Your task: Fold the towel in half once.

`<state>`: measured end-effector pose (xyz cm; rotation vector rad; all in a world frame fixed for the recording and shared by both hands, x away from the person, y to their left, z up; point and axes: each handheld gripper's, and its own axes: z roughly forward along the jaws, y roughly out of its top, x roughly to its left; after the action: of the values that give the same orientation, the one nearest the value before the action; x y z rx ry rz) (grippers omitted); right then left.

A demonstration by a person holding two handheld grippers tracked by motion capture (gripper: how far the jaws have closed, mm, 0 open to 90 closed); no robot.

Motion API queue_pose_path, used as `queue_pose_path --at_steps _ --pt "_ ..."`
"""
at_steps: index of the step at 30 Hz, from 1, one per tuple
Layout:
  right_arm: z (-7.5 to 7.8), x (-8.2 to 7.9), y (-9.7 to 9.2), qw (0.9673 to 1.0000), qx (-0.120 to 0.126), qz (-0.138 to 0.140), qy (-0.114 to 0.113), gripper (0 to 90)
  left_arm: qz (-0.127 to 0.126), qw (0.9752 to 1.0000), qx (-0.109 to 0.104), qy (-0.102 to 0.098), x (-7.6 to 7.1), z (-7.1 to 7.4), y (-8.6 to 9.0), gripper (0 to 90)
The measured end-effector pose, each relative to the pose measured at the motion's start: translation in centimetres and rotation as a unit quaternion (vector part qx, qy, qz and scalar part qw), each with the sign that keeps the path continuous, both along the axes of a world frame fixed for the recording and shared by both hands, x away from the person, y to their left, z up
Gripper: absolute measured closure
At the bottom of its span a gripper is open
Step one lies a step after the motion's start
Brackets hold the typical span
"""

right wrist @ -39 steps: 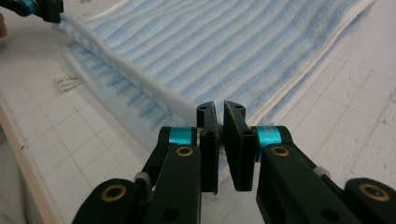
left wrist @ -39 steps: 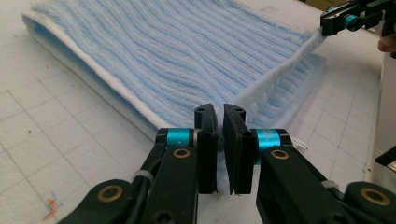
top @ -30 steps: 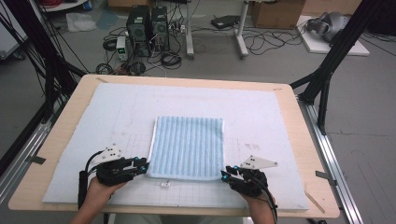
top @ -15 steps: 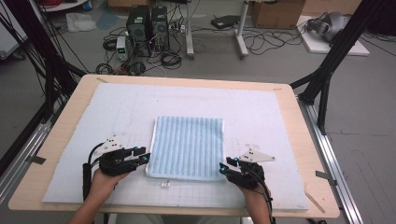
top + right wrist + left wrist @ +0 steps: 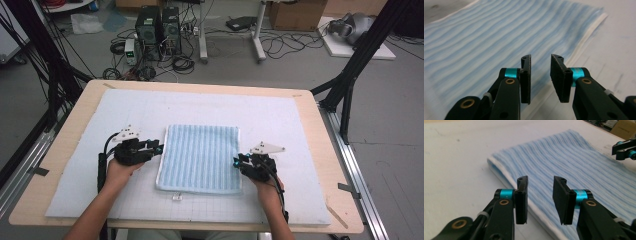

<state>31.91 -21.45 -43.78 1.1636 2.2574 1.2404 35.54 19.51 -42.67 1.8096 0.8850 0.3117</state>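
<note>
Towel [image 5: 200, 157], folded and blue-striped, lies flat on a white mat [image 5: 280, 115]. The left gripper [image 5: 156, 148] and right gripper [image 5: 237, 162] flank its side edges. Both jaws have just been closing, still parted and holding nothing.

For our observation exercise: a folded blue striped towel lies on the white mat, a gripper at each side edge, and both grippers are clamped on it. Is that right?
Not quite. The left gripper and right gripper stand open at the towel's edges, nothing pinched, as both gripper views show. The rest holds: it lies folded on the mat.
</note>
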Motion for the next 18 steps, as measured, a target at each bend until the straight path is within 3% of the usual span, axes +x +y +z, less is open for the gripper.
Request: queue_pose_path --at_steps 2,5,9,12,15,16,18 --pt "0.1 1.6 0.0 1.0000 0.003 -0.005 -0.001 72.1 0.009 0.9999 0.007 -0.003 0.9 0.2 -0.4 72.7" --pt "0.1 3.4 0.1 0.9998 0.016 -0.009 0.001 73.1 0.022 0.9995 0.022 0.010 2.8 0.4 -1.4 76.1" --pt "0.1 5.8 1.0 1.0000 -0.003 -0.007 0.007 73.0 0.034 0.9983 0.034 0.033 5.3 -0.2 -2.5 77.1" --pt "-0.2 7.5 1.4 0.9997 -0.016 -0.015 0.015 72.6 0.042 0.9963 0.056 0.051 6.8 -1.3 -3.2 77.4" --pt "-0.7 8.7 1.1 0.9986 -0.025 -0.031 0.035 72.6 0.052 0.9936 0.072 0.070 7.6 -2.3 -3.4 77.4" --pt "-0.9 8.9 1.0 0.9985 -0.028 -0.031 0.035 72.8 0.057 0.9939 0.063 0.070 7.7 -2.5 -3.4 77.6" --pt "-1.1 9.1 0.7 0.9984 -0.019 -0.034 0.040 73.1 0.059 0.9936 0.065 0.071 7.8 -2.4 -3.3 78.6"
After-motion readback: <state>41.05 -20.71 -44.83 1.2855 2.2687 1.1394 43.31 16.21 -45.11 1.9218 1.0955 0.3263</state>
